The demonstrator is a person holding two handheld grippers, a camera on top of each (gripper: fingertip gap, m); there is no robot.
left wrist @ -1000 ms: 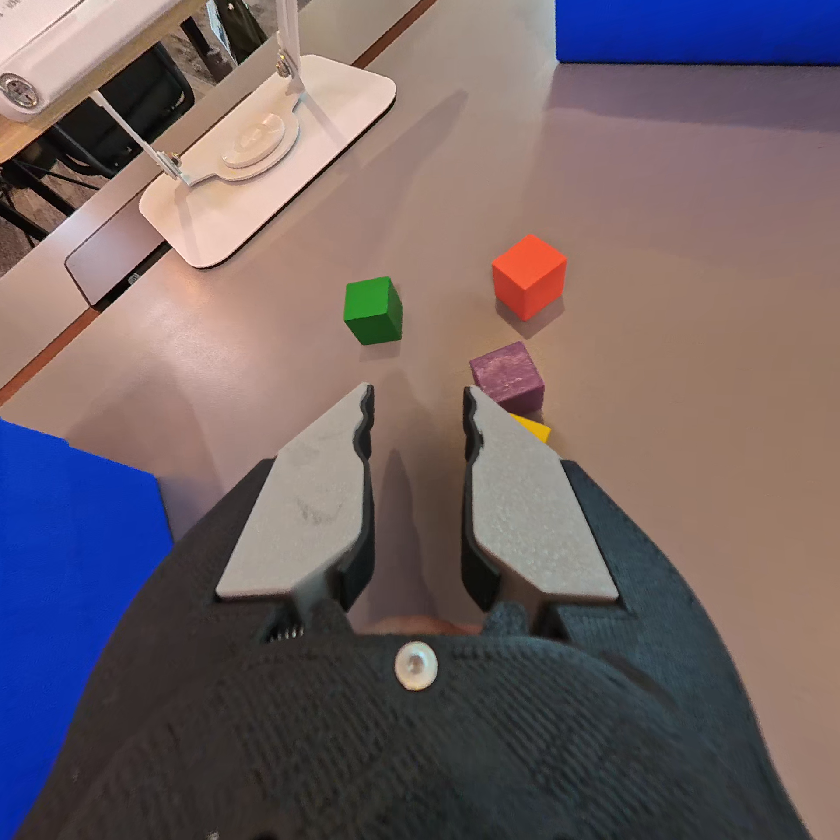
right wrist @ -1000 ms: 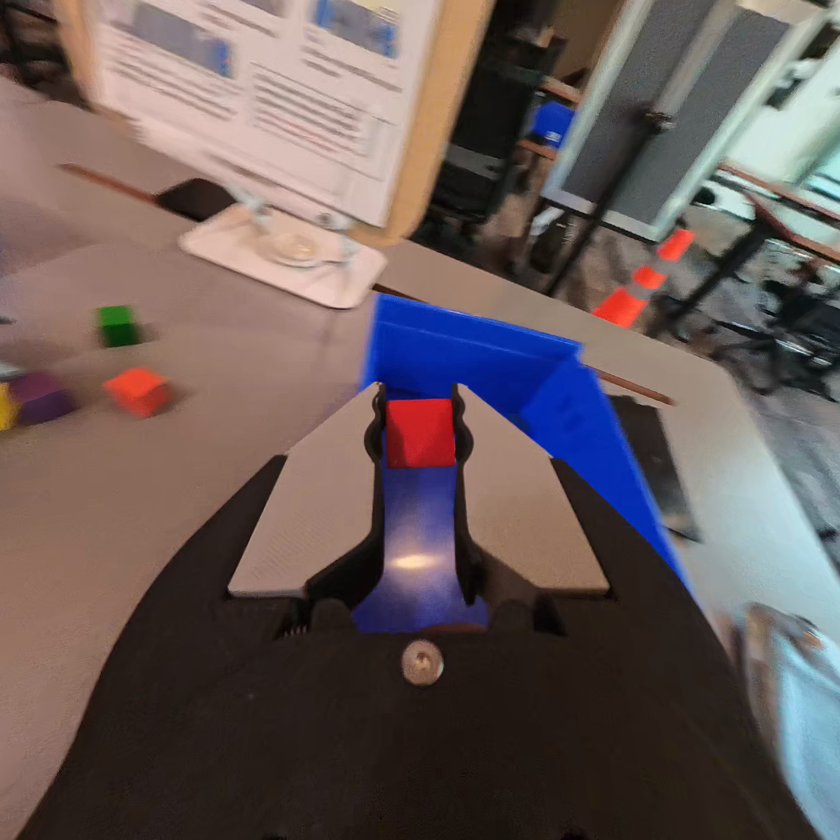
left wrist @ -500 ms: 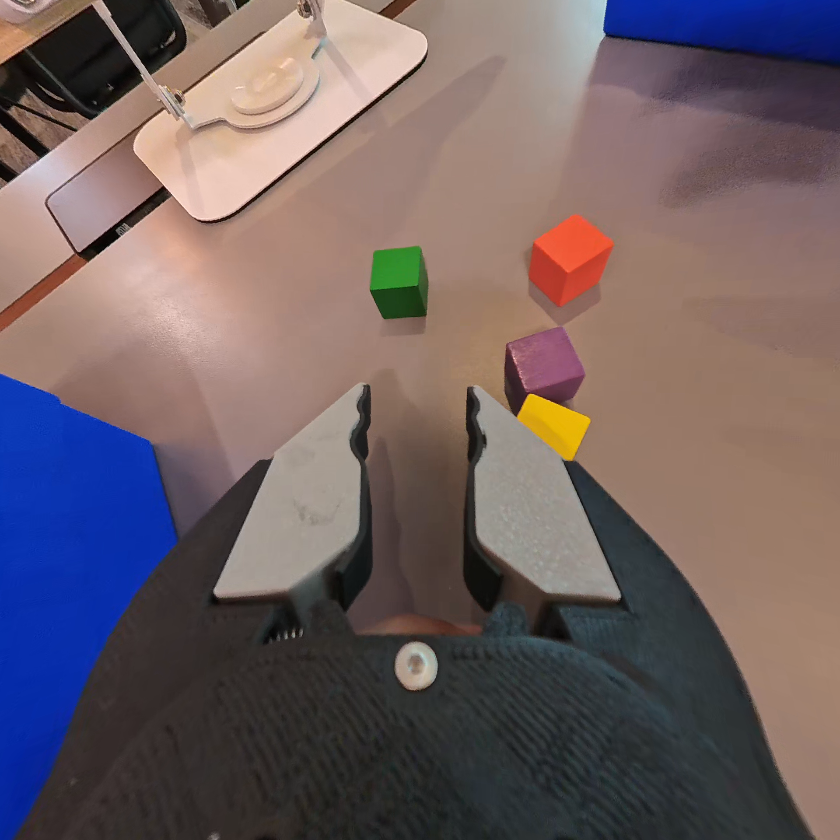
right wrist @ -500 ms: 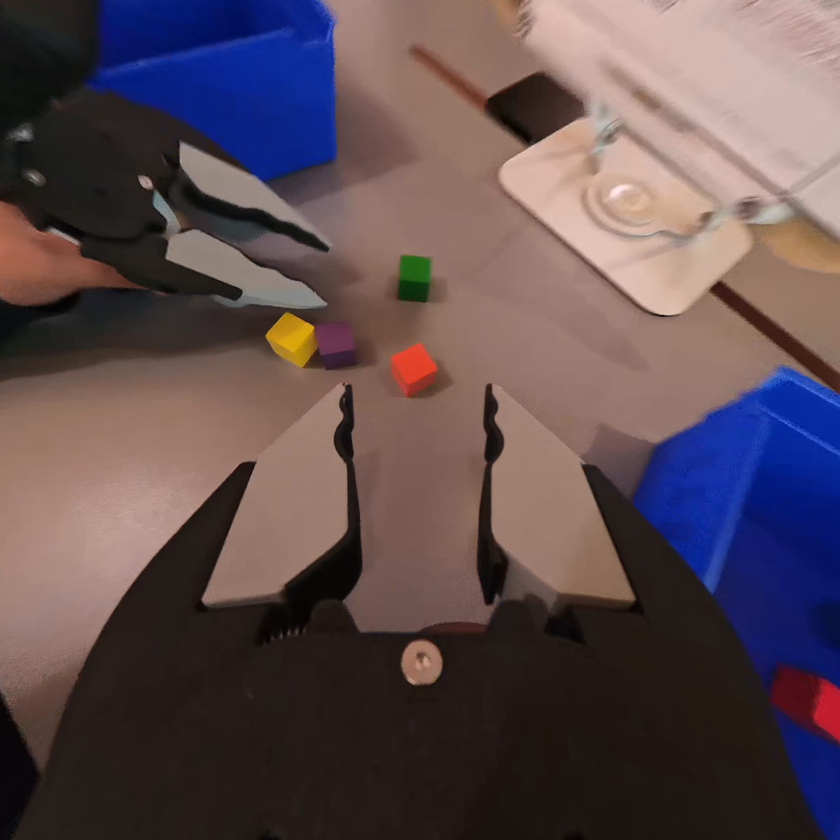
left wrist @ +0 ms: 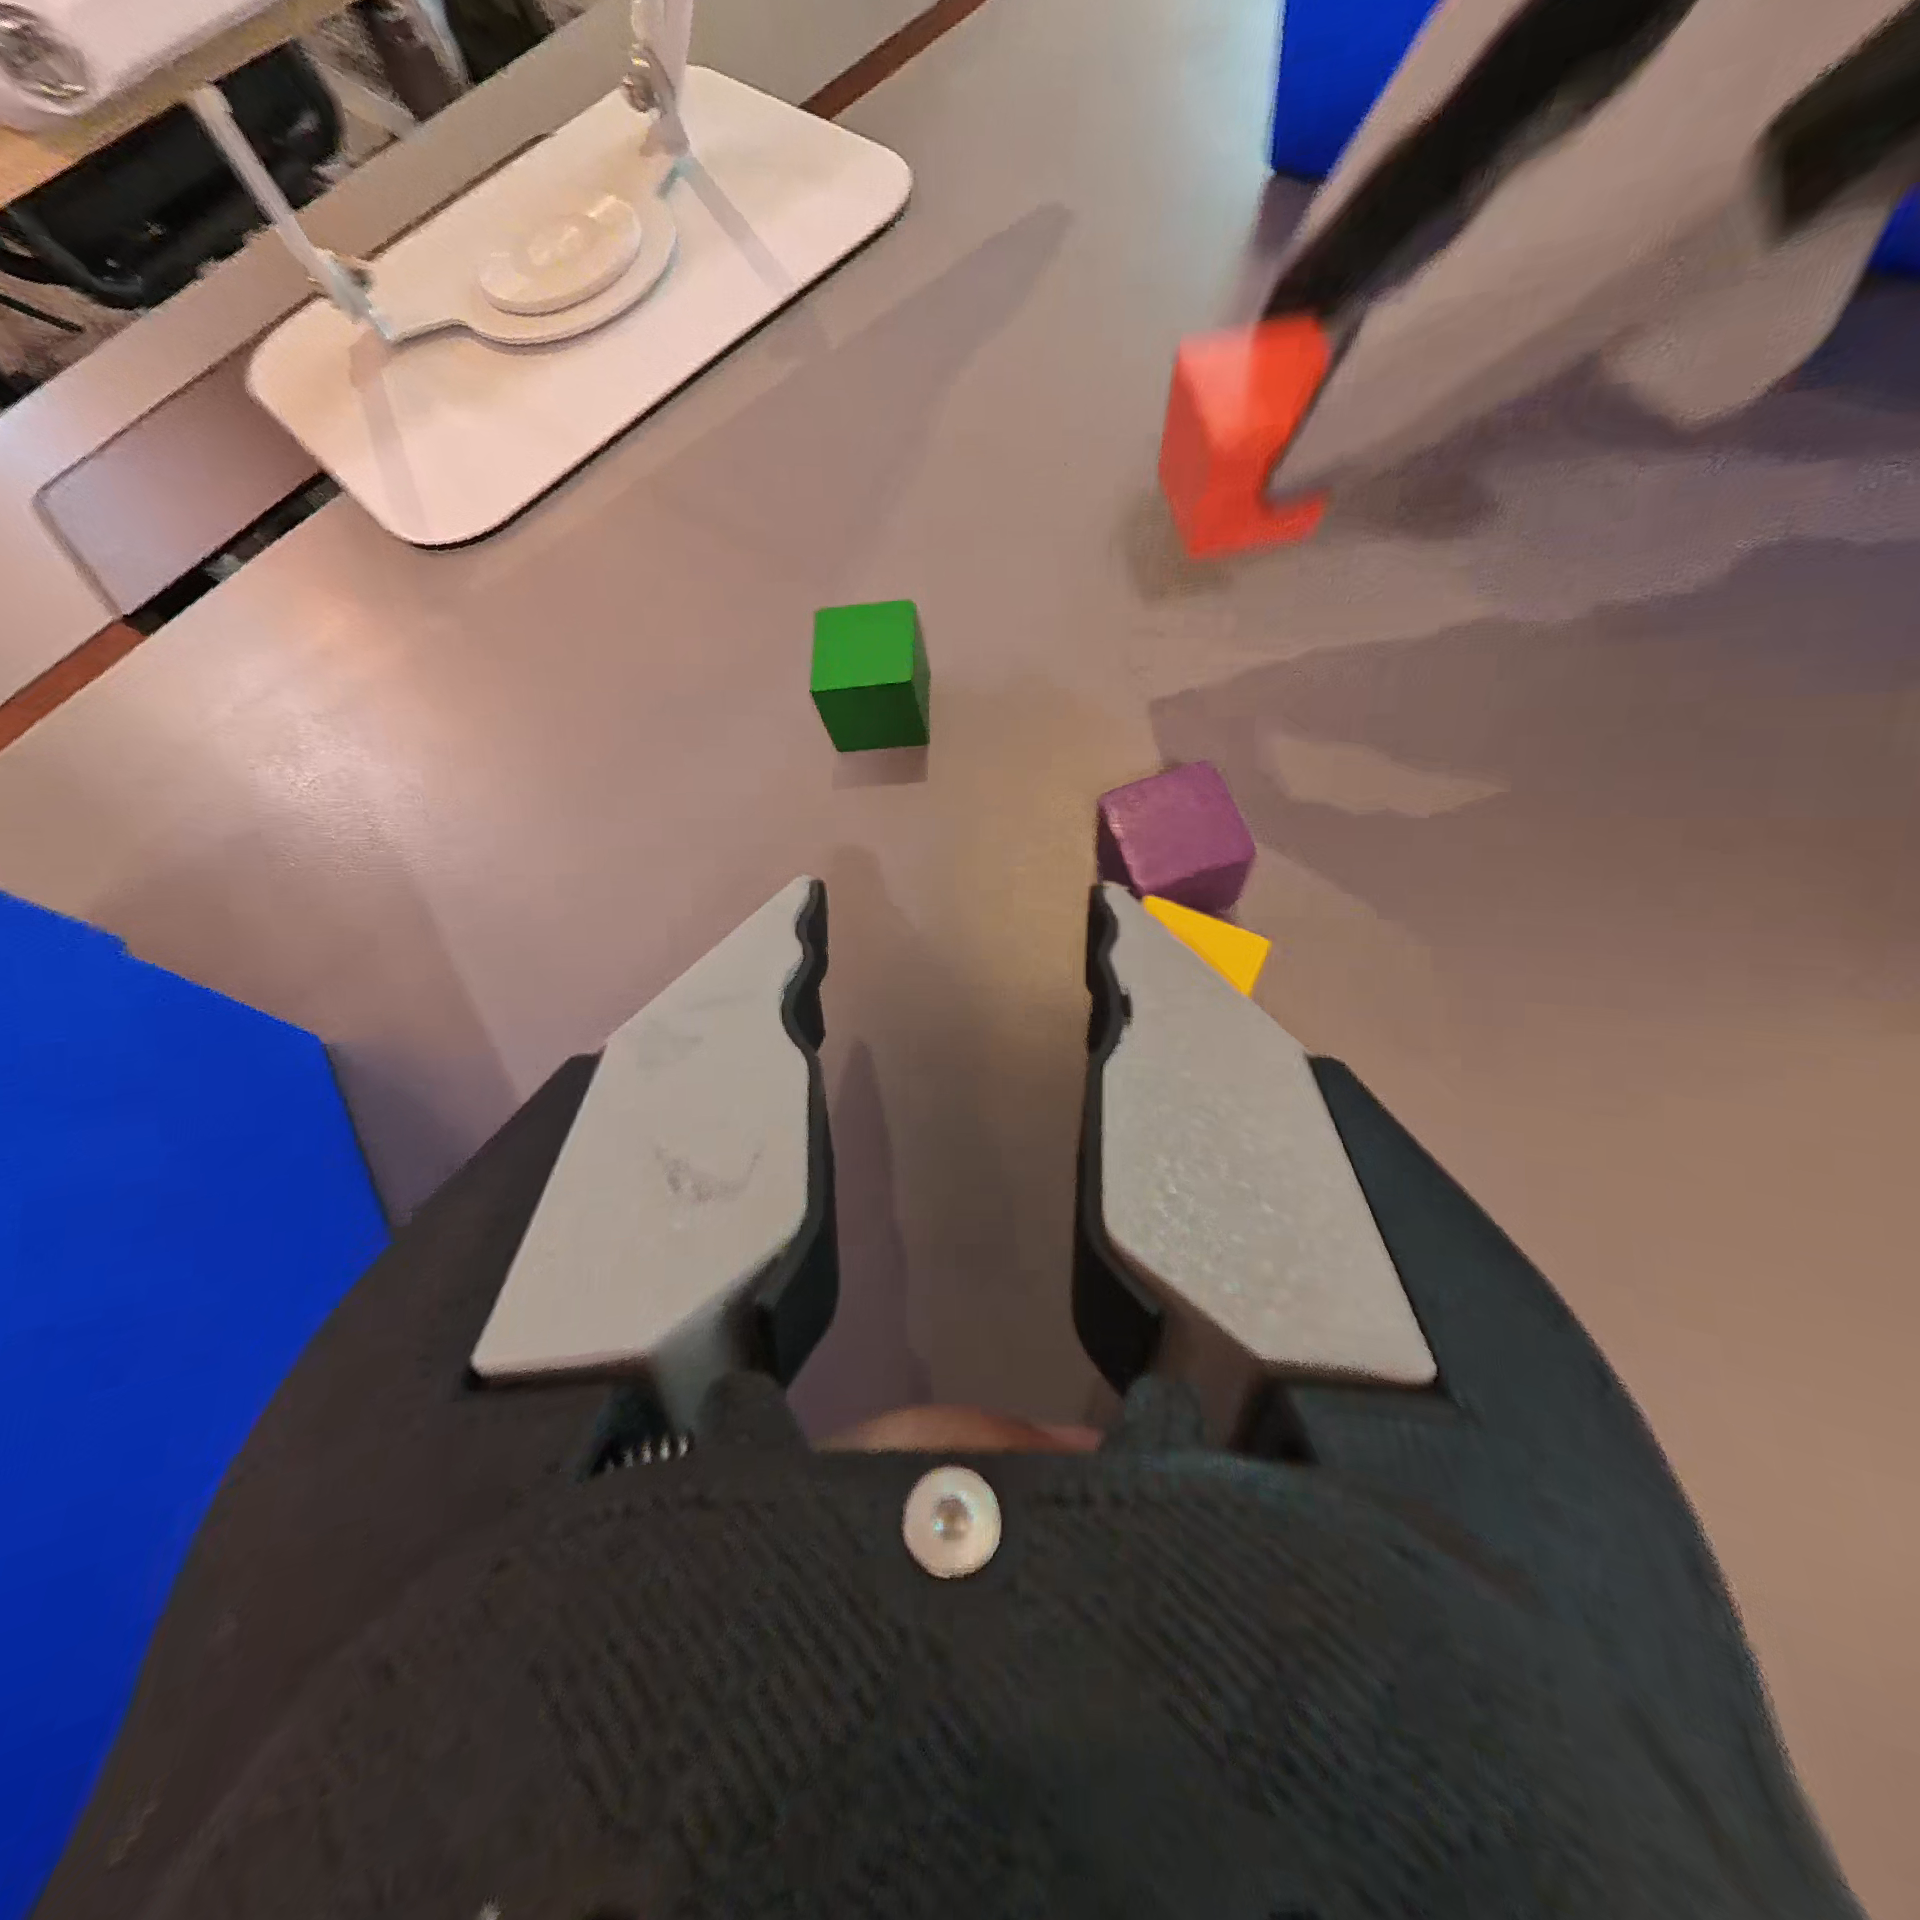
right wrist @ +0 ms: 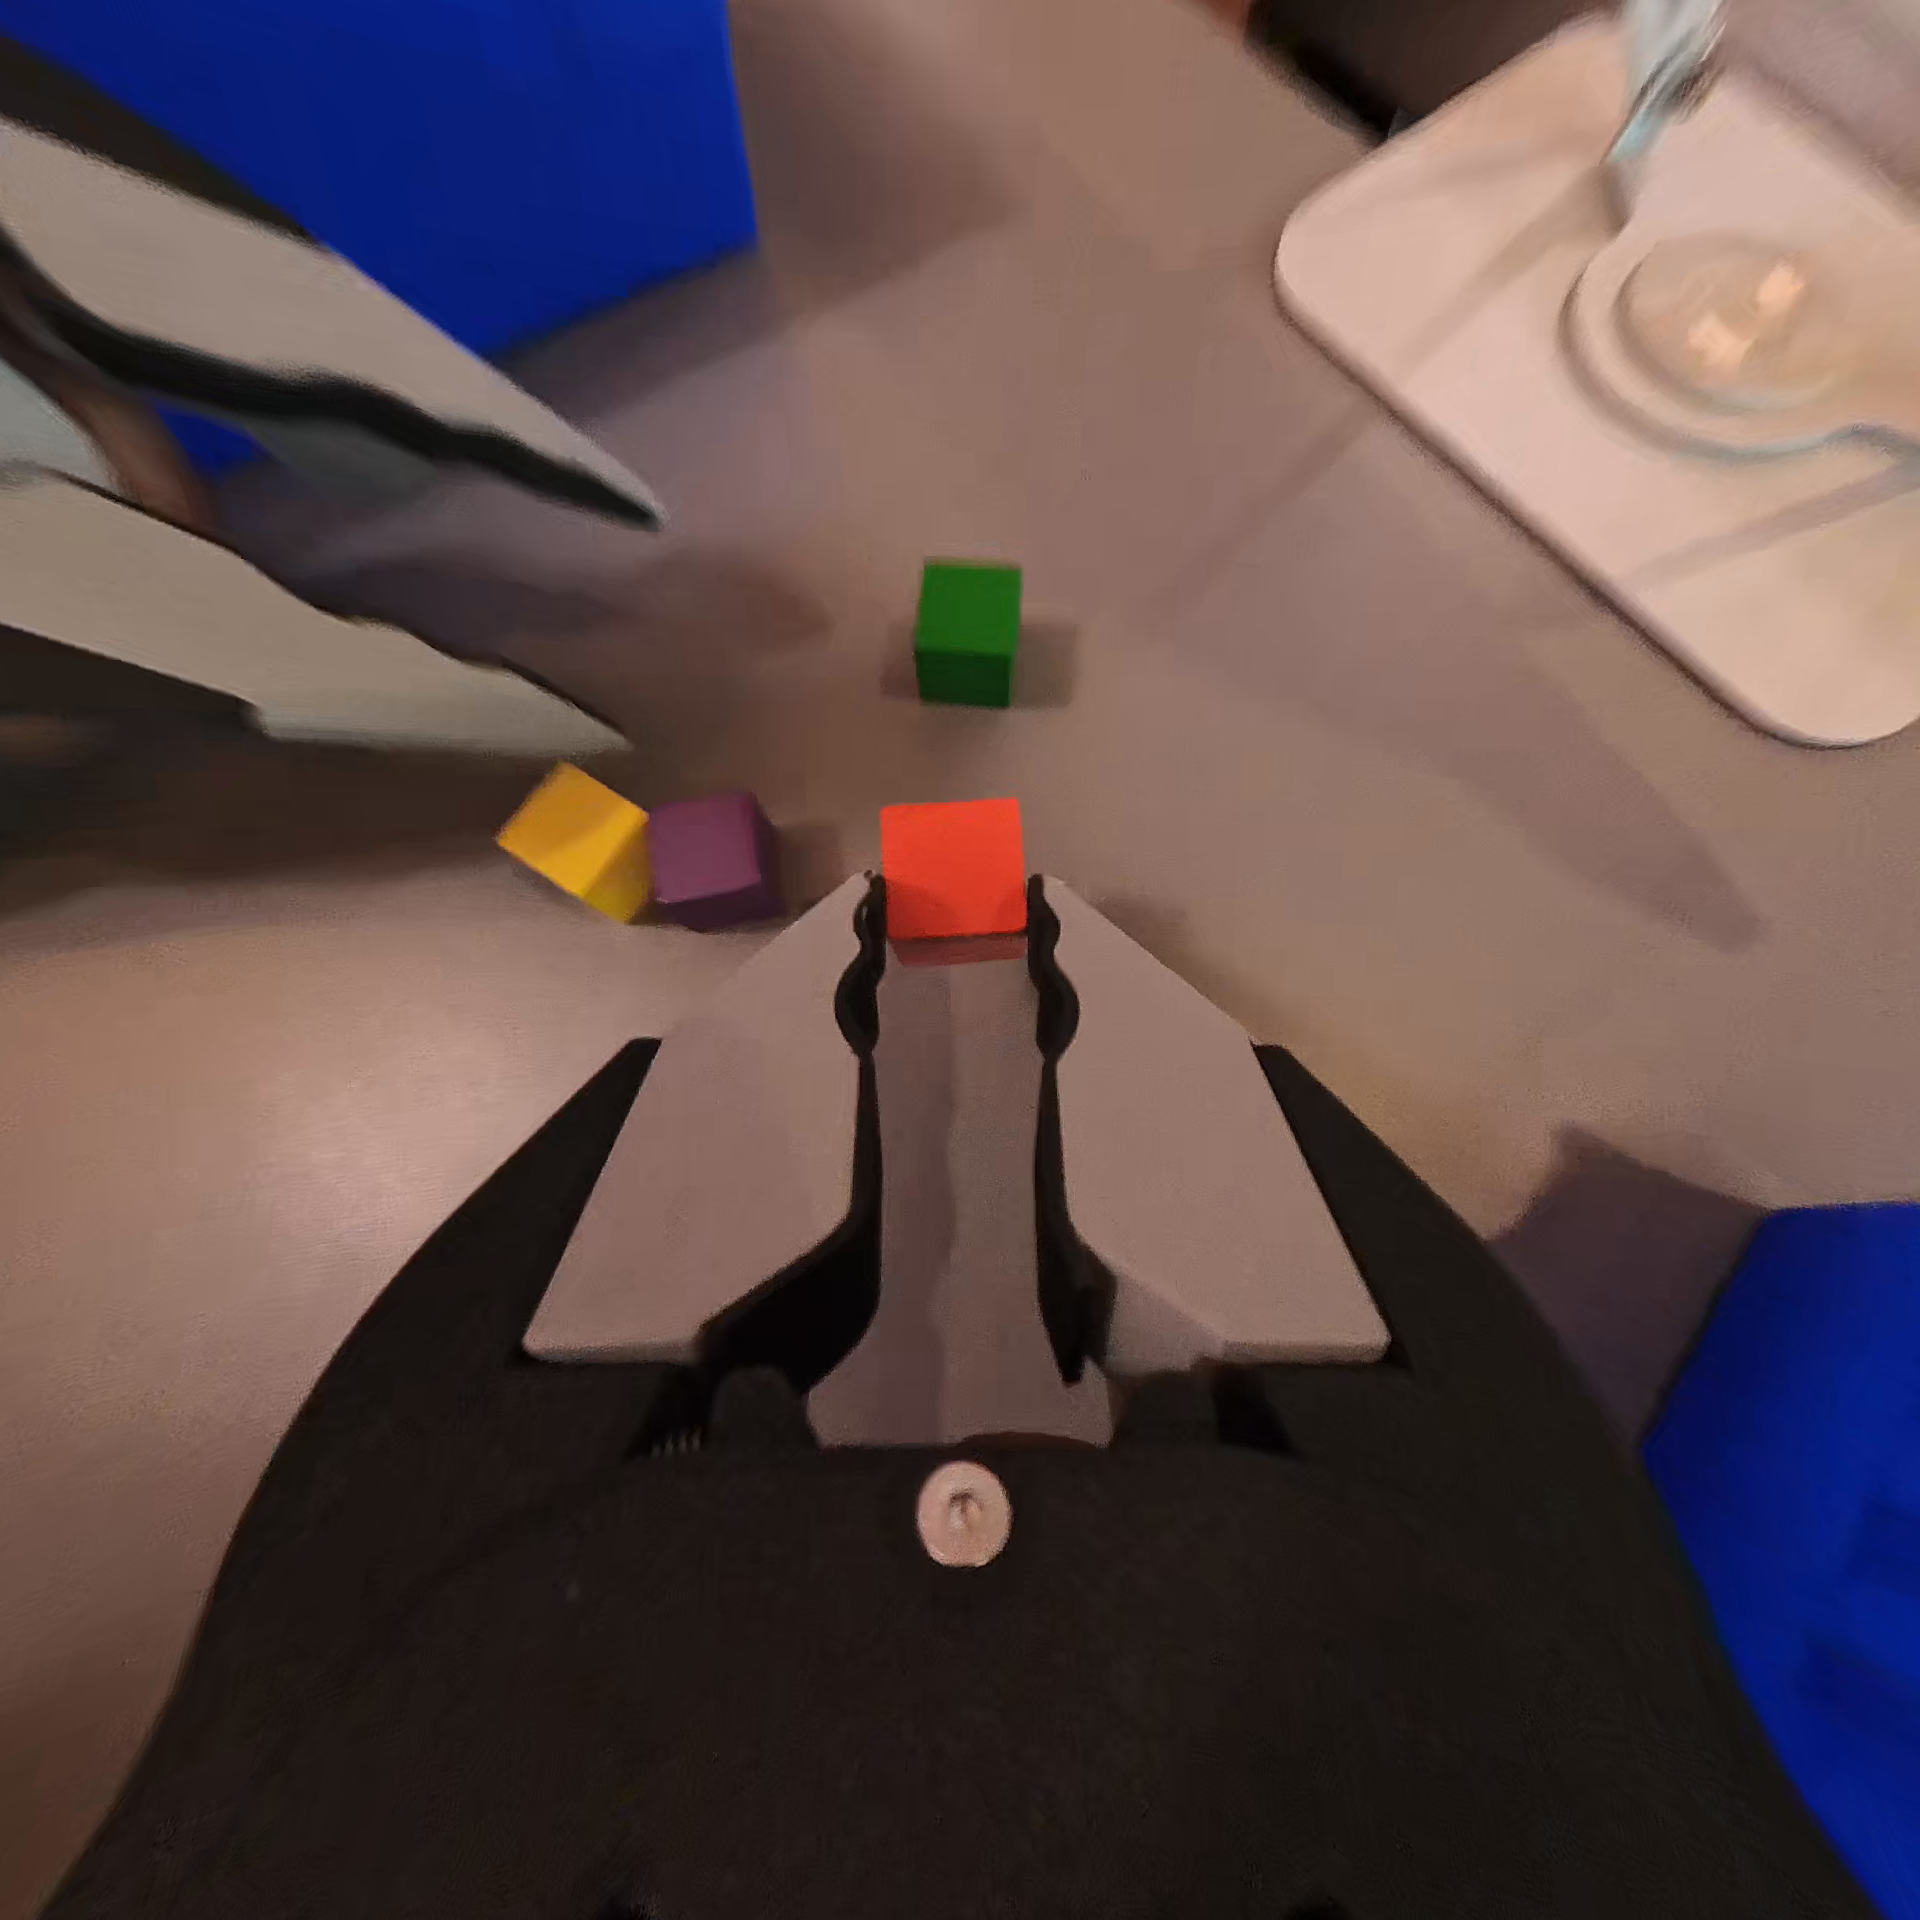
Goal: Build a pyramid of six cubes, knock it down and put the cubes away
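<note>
Four cubes lie on the grey table: green (left wrist: 871, 675), purple (left wrist: 1174, 836), yellow (left wrist: 1216, 945) and orange (left wrist: 1236, 436). My left gripper (left wrist: 956, 935) is open and empty, hovering just short of the purple and yellow cubes, which touch each other. My right gripper (right wrist: 954, 904) is shut on the orange cube (right wrist: 951, 868), which rests on the table. In the right wrist view the green cube (right wrist: 966, 634) lies beyond it, with the purple (right wrist: 712, 857) and yellow (right wrist: 577, 836) cubes to the left. The left gripper (right wrist: 639, 634) shows there, blurred.
A blue bin (left wrist: 156, 1247) stands at my left gripper's left; another blue bin (left wrist: 1320, 83) is at the far right. It also shows in the right wrist view (right wrist: 1808, 1455). A white stand base (left wrist: 582, 312) sits at the table's far edge.
My right gripper let go of a red cube in the blue bin, swung over to the loose cubes and shut on the orange one. My left gripper stayed open, shifting slightly.
</note>
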